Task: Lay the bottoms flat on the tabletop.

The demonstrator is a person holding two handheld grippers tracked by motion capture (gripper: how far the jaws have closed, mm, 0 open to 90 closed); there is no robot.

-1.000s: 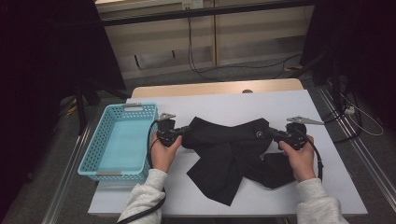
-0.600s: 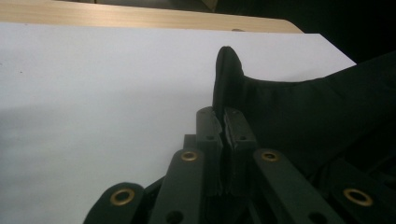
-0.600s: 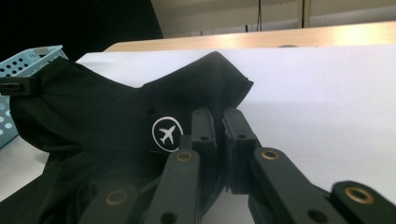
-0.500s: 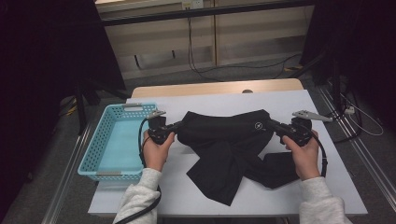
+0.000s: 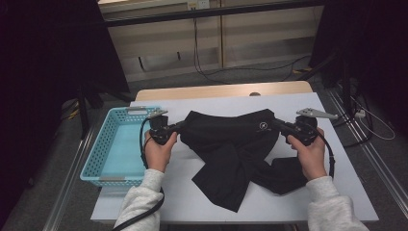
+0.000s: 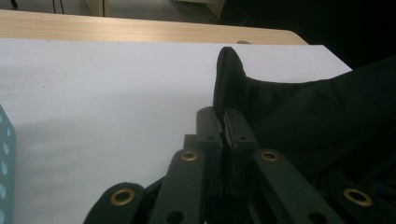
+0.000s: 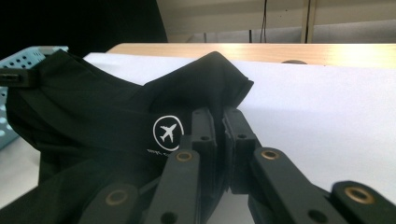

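A black garment (image 5: 231, 144) with a small white aeroplane logo (image 7: 167, 131) is stretched between my two grippers above the white table (image 5: 207, 103); its lower part trails crumpled on the table. My left gripper (image 5: 180, 127) is shut on the garment's left corner (image 6: 229, 79). My right gripper (image 5: 278, 124) is shut on the right corner (image 7: 219, 74). In both gripper views the black fabric is pinched between the closed jaws. A person's hands in grey sleeves hold the grippers.
A light blue plastic basket (image 5: 98, 149) stands at the table's left edge, beside my left hand. A wooden strip (image 5: 221, 90) runs along the table's far side. Cables lie on the floor behind the table and at its right.
Both grippers have spread apart and risen a little with the garment, pulling its upper edge taut. The jaws have stayed shut on the fabric.
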